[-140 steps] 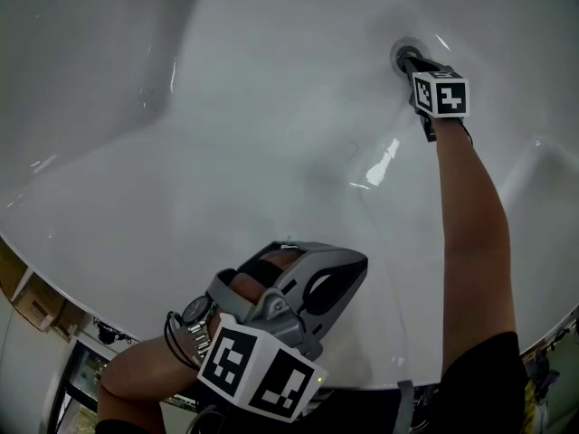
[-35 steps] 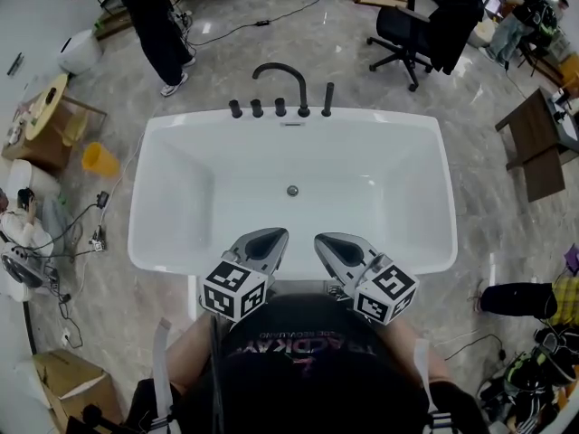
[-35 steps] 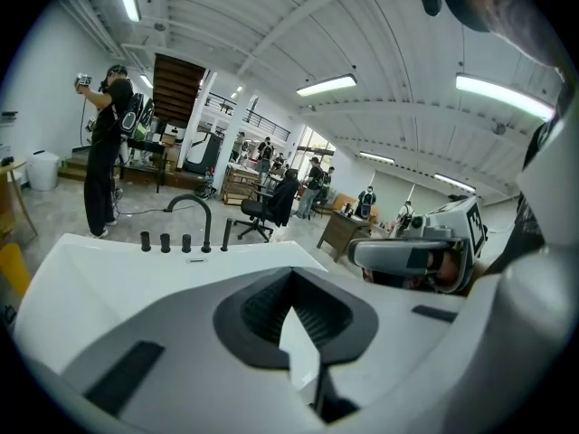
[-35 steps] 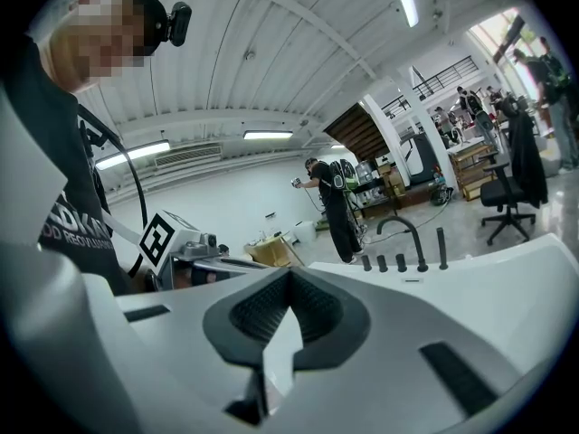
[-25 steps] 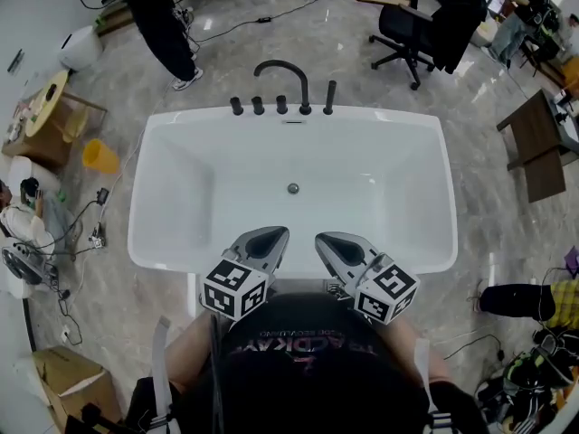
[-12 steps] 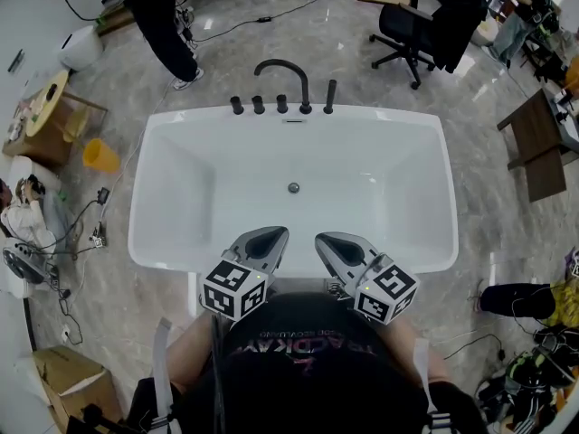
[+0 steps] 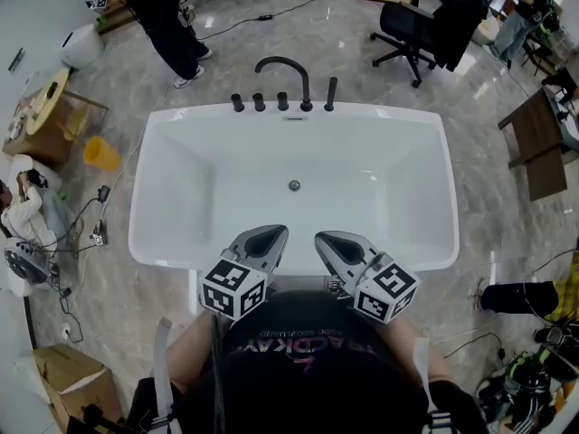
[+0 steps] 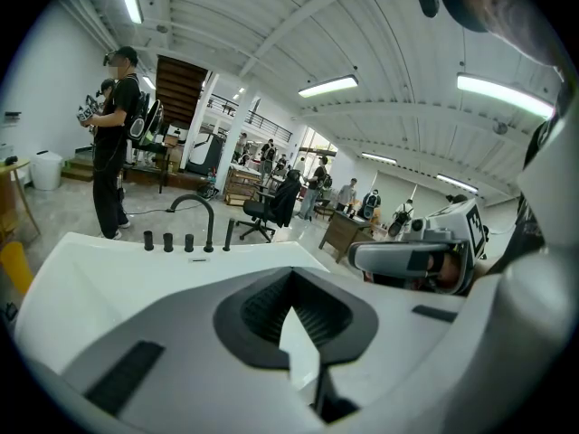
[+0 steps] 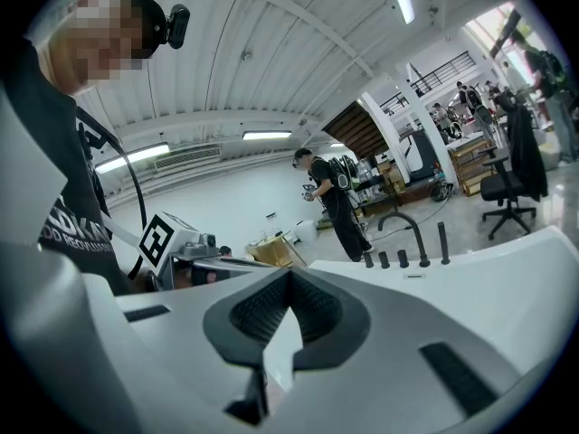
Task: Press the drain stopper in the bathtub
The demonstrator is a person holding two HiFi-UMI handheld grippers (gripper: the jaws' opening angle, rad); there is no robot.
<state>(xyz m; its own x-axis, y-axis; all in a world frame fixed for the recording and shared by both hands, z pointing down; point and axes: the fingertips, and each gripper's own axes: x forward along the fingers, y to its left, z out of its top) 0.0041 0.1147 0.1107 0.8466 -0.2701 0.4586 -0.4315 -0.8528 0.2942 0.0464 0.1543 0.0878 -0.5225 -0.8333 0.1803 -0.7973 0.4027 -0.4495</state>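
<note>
nearest the camera, a dark shirt (image 7: 303,369) is seen, and just ahead of it both grippers are held side by side close to the chest, over the near rim of the tub (image 7: 425,262). the left gripper (image 7: 280,234) is clenched, its pads brought together with nothing between them, as is shown in its own view. the right gripper (image 7: 320,239) is closed the same way and is likewise empty. neither is touching the tub. further out, the stopper (image 7: 294,185) is seen as a small round disc in the middle of the white tub floor, well apart from both grippers and far below them. whether it is sitting up or has been pushed down cannot be told from this height. a stopper already pressed with the grippers drawn back is fitted by this scene, and so is a stopper yet to be pressed with the grippers waiting above the rim. the disc is judged to be small and the floor around it smooth and sloped, so any press on it is best made with a closed tip set squarely on its centre and pushed straight down, not at a slant, so that a slip onto the enamel is avoided. a deep lean over the rim would be needed for that reach. beyond the tub, a black faucet (image 7: 285,72) and a row of knobs (image 7: 260,103) are mounted on the far rim.
</note>
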